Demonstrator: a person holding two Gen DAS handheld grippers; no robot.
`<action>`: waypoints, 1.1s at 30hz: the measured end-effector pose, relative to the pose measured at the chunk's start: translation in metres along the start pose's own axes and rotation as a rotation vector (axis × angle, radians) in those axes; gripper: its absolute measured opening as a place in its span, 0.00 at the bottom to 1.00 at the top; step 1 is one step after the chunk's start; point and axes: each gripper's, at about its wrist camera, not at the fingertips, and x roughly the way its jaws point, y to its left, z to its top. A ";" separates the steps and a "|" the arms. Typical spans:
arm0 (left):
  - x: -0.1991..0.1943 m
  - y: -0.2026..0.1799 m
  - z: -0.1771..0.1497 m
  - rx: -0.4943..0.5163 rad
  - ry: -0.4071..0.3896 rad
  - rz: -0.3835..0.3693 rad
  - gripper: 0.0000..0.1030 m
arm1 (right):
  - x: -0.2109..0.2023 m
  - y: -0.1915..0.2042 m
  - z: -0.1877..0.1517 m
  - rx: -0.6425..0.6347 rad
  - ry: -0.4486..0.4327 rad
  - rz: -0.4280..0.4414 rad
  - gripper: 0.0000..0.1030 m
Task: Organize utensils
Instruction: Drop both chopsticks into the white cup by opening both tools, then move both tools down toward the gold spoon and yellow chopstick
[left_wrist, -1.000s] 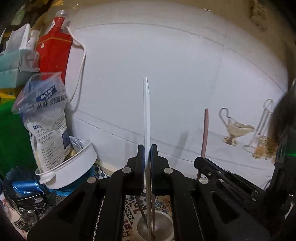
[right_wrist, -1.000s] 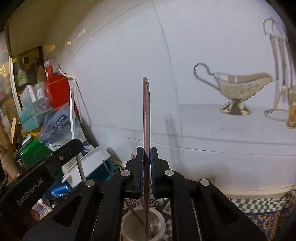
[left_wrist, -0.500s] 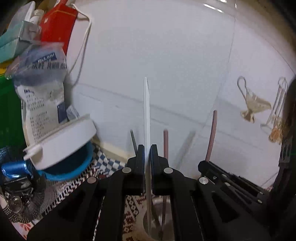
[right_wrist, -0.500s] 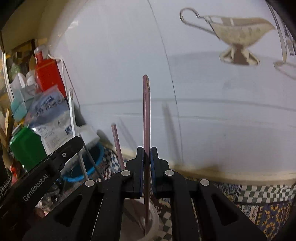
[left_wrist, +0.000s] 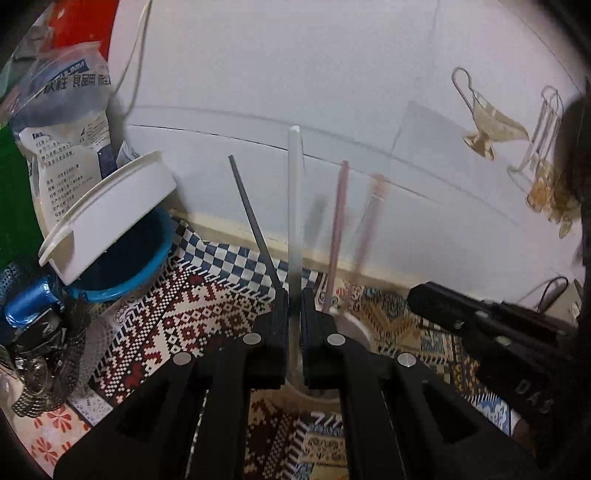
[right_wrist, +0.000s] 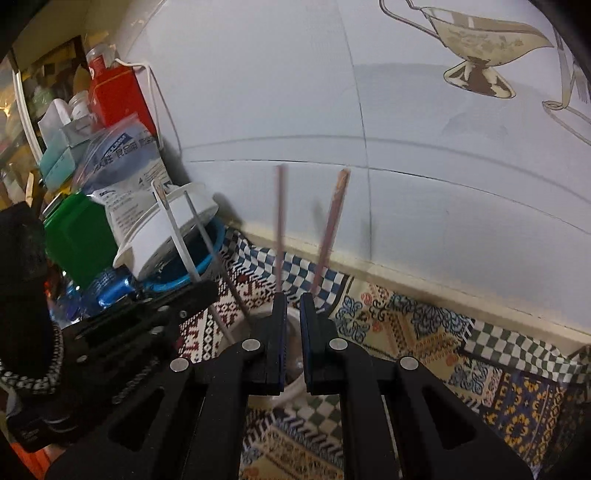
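Observation:
A pale cup stands on the patterned cloth, under both grippers; it also shows in the right wrist view. My left gripper has its jaws slightly apart around a white utensil that stands in the cup. A grey stick and a pink stick stand in the cup too. My right gripper is slightly open. The maroon utensil stands blurred just above its gap, free of the jaws, next to a second pink stick.
A white lidded bowl on a blue bowl sits at the left with a food bag and a red carton behind. The white tiled wall is close ahead. The patterned cloth covers the table.
Both grippers have dropped toward the cup and tilted down. The right gripper has let go of the maroon utensil. The left jaws have eased apart around the white utensil.

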 end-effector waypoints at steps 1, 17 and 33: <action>-0.003 -0.002 0.000 0.012 0.003 0.005 0.04 | -0.003 0.001 0.000 -0.004 0.002 0.001 0.06; -0.103 -0.024 -0.012 0.152 -0.057 -0.024 0.08 | -0.089 0.033 -0.032 -0.024 -0.074 -0.122 0.13; -0.163 -0.068 -0.052 0.293 -0.029 -0.168 0.23 | -0.179 0.046 -0.082 0.062 -0.216 -0.363 0.71</action>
